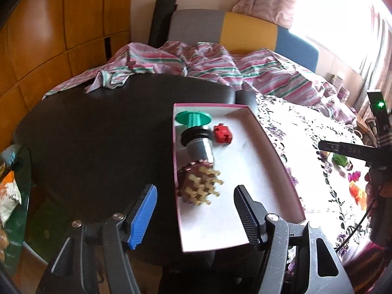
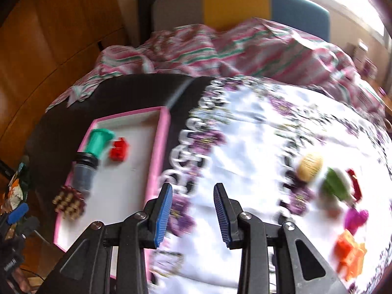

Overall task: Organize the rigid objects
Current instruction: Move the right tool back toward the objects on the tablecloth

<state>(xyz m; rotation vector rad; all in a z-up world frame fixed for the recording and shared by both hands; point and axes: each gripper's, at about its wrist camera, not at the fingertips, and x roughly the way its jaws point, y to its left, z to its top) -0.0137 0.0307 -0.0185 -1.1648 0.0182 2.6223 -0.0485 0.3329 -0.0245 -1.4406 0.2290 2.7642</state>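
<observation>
A pink-rimmed white tray (image 1: 269, 147) (image 2: 159, 144) lies on the black table. In it are a green spool (image 1: 193, 118) (image 2: 99, 140), a red block (image 1: 222, 134) (image 2: 118, 149), a grey cylinder with a black cap (image 1: 199, 145) (image 2: 84, 171) and a brown pegged piece (image 1: 198, 183) (image 2: 68, 202). My left gripper (image 1: 194, 216) is open and empty, just short of the pegged piece. My right gripper (image 2: 192, 214) is open and empty over the floral cloth (image 2: 245, 134). On the cloth lie a tan ball (image 2: 310, 166), a green piece (image 2: 334, 186), a magenta piece (image 2: 355, 218) and an orange piece (image 2: 350, 254).
A striped sheet (image 1: 208, 63) is bunched at the far edge of the table before a grey, yellow and blue chair back (image 1: 245, 31). Wooden panels (image 1: 49, 36) stand at the left. Snack bags (image 1: 9, 191) sit at the left edge. The right gripper shows in the left wrist view (image 1: 355, 150).
</observation>
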